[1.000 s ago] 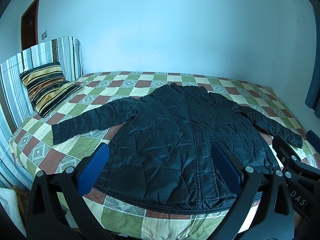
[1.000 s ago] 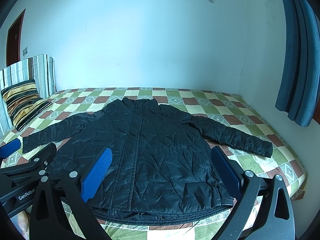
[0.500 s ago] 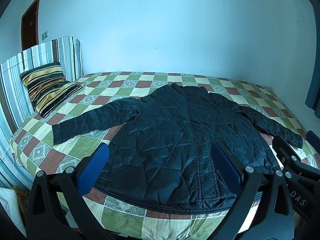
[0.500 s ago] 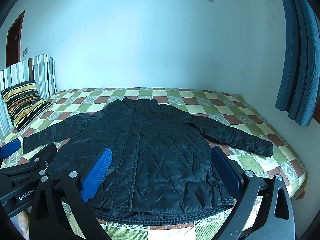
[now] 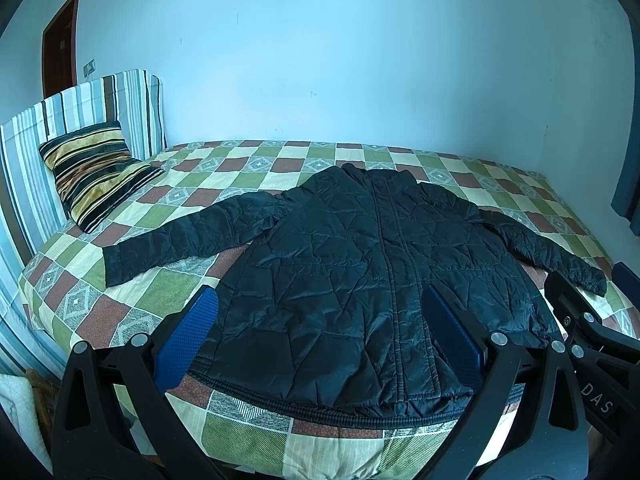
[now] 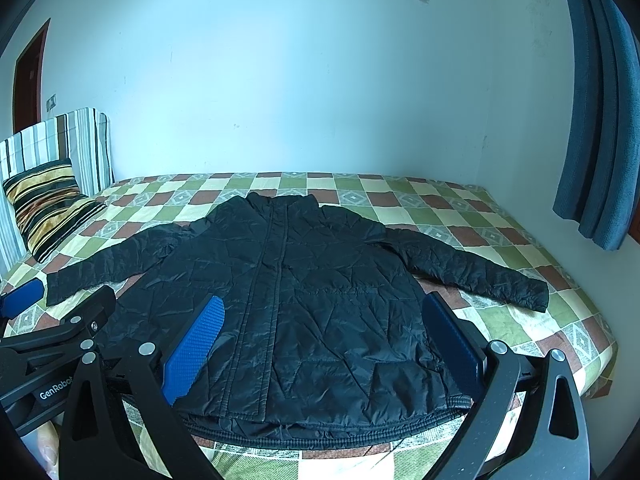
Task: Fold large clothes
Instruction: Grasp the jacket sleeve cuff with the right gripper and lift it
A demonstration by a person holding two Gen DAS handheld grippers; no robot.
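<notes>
Through my left wrist camera I see the black quilted jacket (image 5: pixel 360 280) spread flat on the bed (image 5: pixel 248 428), front up, zip running down its middle, collar at the far side and hem at the near edge. Its 2 sleeves reach out to left and right; the left cuff lies well apart from the striped pillow (image 5: pixel 96 168), which leans on the striped headboard (image 5: pixel 52 120) at the far left. My left gripper (image 5: pixel 320 340) is spread wide, its 2 blue pads (image 5: pixel 188 336) framing the lower part of the jacket from above the near edge; I cannot tell whether they touch the fabric, and nothing is held between them. At the right edge of this view I see part of the right gripper's black frame, near the right cuff.

Through my right wrist camera the jacket (image 6: pixel 304 300) again lies flat at the near side of the checkered bed (image 6: pixel 520 332), the right sleeve stretched toward the right edge. My right gripper (image 6: pixel 320 344) is also wide apart, gripping nothing, its blue pads (image 6: pixel 192 352) on either side of the jacket's lower right half. The left gripper's frame shows at the near left, over the left cuff. A blue curtain (image 6: pixel 600 100) hangs at the far right, and the pillow (image 6: pixel 44 204) sits at the far left.
</notes>
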